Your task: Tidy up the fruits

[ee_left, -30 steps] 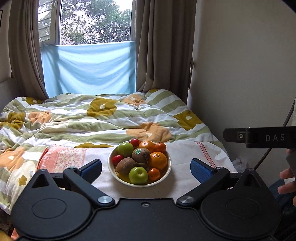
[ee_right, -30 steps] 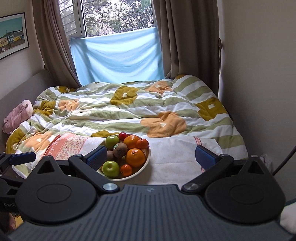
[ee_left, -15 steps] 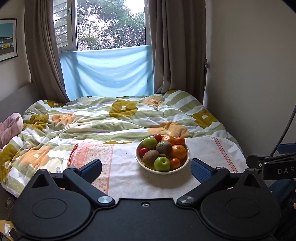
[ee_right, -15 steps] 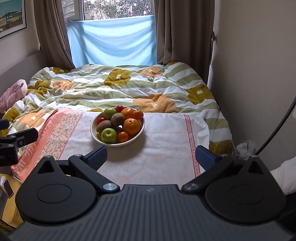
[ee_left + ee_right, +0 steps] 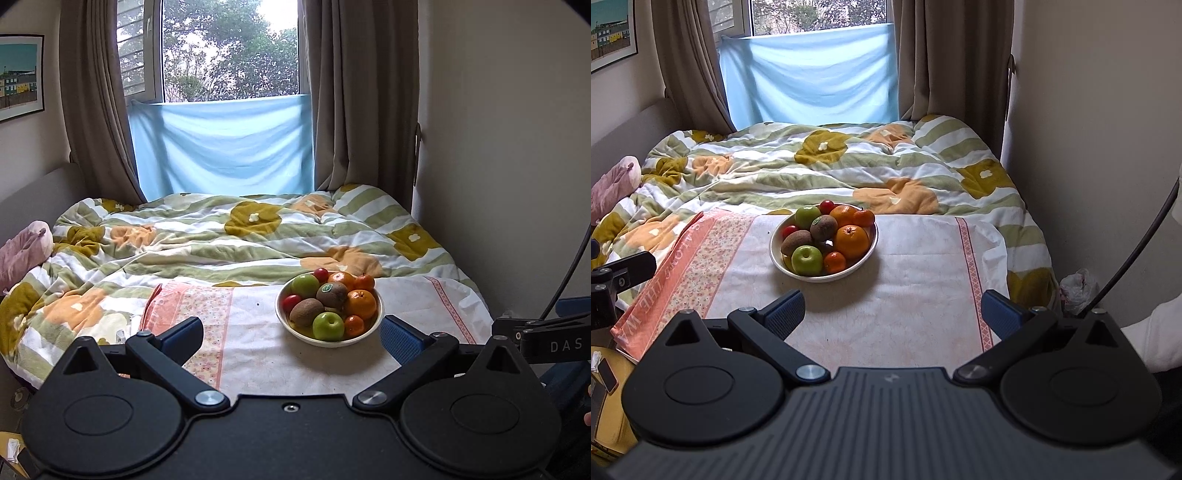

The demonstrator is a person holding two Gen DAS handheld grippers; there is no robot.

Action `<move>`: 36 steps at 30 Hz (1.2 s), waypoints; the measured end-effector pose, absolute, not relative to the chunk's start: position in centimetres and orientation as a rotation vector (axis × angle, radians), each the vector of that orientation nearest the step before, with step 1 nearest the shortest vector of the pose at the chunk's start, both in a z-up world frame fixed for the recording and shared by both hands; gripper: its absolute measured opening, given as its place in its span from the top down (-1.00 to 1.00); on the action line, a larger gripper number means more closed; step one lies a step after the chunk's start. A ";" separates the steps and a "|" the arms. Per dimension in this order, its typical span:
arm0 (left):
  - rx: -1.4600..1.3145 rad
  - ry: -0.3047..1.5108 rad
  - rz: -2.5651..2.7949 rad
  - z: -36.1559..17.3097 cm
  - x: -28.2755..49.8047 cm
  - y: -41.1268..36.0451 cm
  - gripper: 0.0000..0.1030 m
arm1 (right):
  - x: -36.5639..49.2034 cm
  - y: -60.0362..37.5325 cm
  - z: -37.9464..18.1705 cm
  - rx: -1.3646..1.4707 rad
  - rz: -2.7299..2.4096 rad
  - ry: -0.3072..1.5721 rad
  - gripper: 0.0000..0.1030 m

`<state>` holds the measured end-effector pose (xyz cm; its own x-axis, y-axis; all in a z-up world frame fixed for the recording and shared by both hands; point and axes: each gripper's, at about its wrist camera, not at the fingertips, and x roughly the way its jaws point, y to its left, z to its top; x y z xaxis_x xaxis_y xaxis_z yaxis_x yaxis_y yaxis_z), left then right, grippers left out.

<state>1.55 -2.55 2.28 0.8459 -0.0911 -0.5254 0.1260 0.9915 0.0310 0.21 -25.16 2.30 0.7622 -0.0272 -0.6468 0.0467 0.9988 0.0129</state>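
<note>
A white bowl (image 5: 380,306) (image 5: 775,258) heaped with fruit stands on a white and pink cloth (image 5: 258,354) (image 5: 916,266) at the foot of the bed. In it lie green apples (image 5: 328,325) (image 5: 806,259), kiwis (image 5: 306,312) (image 5: 823,228), oranges (image 5: 360,303) (image 5: 851,240), small tangerines and red cherry-like fruits. My left gripper (image 5: 291,338) is open, short of the bowl, with nothing between its blue pads. My right gripper (image 5: 893,314) is open too, hanging over the cloth's near part, right of and nearer than the bowl.
A flowered, striped duvet (image 5: 221,236) covers the bed behind the cloth. A wall (image 5: 1100,129) runs close along the right. Curtains and a blue sheet (image 5: 221,147) hang at the window. A pink plush (image 5: 22,251) lies at far left. A white sleeve (image 5: 1152,343) shows at right.
Both grippers have drawn back and risen from the bowl. In the left view the bowl slid to the right; in the right view it moved toward the middle and farther away. Both stayed open.
</note>
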 end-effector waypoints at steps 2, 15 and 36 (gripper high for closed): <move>0.067 0.555 -0.114 2.2 1.7 -2.6 -1.00 | 0.2 -25.2 2.3 0.029 -0.042 0.703 -1.00; 0.068 0.560 -0.111 2.1 2.2 -2.7 -1.00 | 1.0 -25.2 1.6 0.041 -0.042 0.720 -1.00; 0.068 0.547 -0.103 2.0 2.5 -2.8 -1.00 | 2.0 -25.2 1.3 0.046 -0.038 0.727 -1.00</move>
